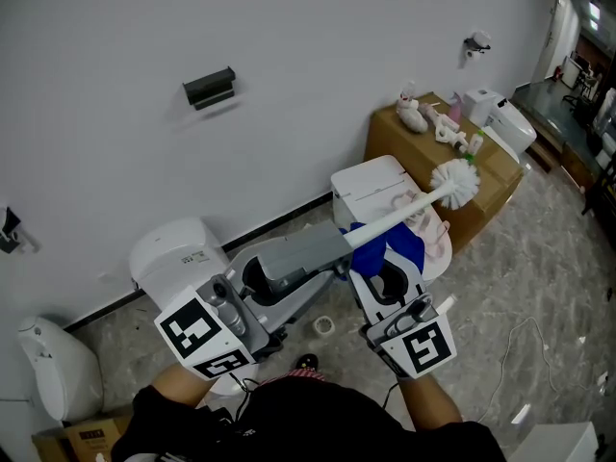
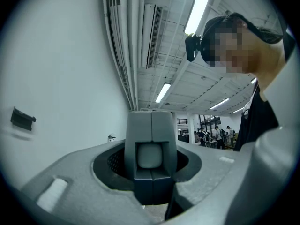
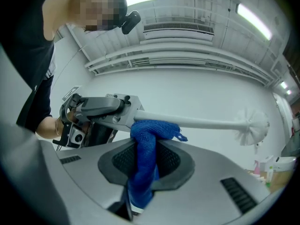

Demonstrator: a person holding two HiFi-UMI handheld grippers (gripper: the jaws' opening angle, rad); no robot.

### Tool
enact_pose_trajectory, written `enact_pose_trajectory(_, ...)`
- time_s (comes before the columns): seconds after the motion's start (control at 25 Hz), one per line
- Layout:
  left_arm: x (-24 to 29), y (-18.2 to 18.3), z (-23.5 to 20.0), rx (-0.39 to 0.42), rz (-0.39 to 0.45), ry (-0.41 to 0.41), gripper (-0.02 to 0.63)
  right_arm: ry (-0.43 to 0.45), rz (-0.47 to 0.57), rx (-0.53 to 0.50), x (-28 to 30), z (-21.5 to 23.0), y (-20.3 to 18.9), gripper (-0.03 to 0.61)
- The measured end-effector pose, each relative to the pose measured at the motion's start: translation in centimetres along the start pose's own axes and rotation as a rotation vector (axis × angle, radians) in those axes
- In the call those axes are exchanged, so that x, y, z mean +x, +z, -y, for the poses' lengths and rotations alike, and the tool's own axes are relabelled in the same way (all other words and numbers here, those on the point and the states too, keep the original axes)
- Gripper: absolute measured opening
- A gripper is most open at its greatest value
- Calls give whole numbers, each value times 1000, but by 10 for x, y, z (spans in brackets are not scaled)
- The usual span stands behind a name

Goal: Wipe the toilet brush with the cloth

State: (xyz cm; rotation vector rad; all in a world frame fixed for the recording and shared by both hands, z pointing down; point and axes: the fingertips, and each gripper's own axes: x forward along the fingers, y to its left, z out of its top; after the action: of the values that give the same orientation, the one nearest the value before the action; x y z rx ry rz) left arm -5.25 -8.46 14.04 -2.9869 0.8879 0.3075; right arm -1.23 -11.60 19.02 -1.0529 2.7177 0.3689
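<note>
Jaws of the right gripper (image 1: 385,269), lower centre of the head view, are clamped on the blue cloth (image 1: 404,245), which drapes over the handle of the toilet brush (image 1: 409,208). The left gripper (image 1: 332,246), just beside it, grips the handle's end, with the bristles pointing to the upper right. Beyond stand a white toilet (image 1: 371,189), a cardboard box (image 1: 496,197) and the white wall (image 1: 289,65).

Mock bathroom inside a large lab hall: toilet (image 1: 178,250) at nine o'clock, wall holder (image 1: 210,87) at eleven, bare industrial ceiling with strip lights (image 2: 200,6).
</note>
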Motion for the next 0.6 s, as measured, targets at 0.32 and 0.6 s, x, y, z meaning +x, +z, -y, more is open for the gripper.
enact_pose_trajectory(0.32, 2, -3, 0, -33, -1, -16, 170, -14, 27, 3, 4, 4, 10, 78)
enact_pose_trajectory(0.6, 3, -2, 1, -18, -2, -21, 170, -18, 26, 20, 5, 6, 12, 78)
